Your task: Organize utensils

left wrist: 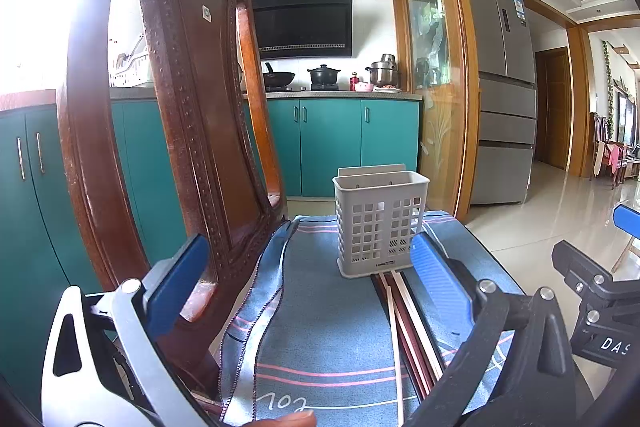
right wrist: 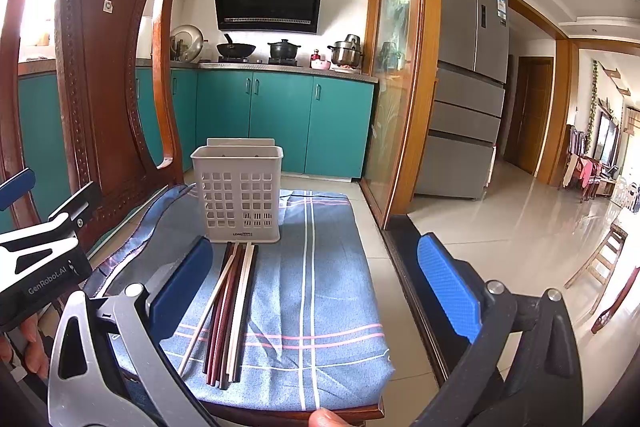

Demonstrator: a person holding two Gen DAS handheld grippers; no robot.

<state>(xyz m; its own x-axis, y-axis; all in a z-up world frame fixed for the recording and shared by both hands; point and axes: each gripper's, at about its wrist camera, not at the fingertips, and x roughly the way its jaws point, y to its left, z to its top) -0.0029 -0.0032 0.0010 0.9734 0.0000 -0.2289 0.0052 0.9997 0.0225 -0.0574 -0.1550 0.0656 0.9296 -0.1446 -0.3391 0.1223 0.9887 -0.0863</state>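
A white perforated utensil holder (left wrist: 380, 223) (right wrist: 240, 193) stands upright and empty on a chair seat covered with a blue plaid cloth (right wrist: 320, 287). Several chopsticks (right wrist: 230, 311) (left wrist: 408, 327), dark red, black and pale, lie in a bundle on the cloth in front of the holder. My left gripper (left wrist: 308, 291) is open and empty above the cloth, left of the chopsticks. My right gripper (right wrist: 316, 291) is open and empty; the chopsticks lie just inside its left finger (right wrist: 180, 291). The left gripper's body also shows at the left edge of the right wrist view (right wrist: 44, 259).
The carved wooden chair back (left wrist: 180, 107) (right wrist: 100, 79) rises at the left. Teal kitchen cabinets (right wrist: 280, 123) with pots stand behind. A glass sliding door (right wrist: 400, 67), a grey fridge (right wrist: 468, 87) and a tiled floor (right wrist: 520, 235) are to the right.
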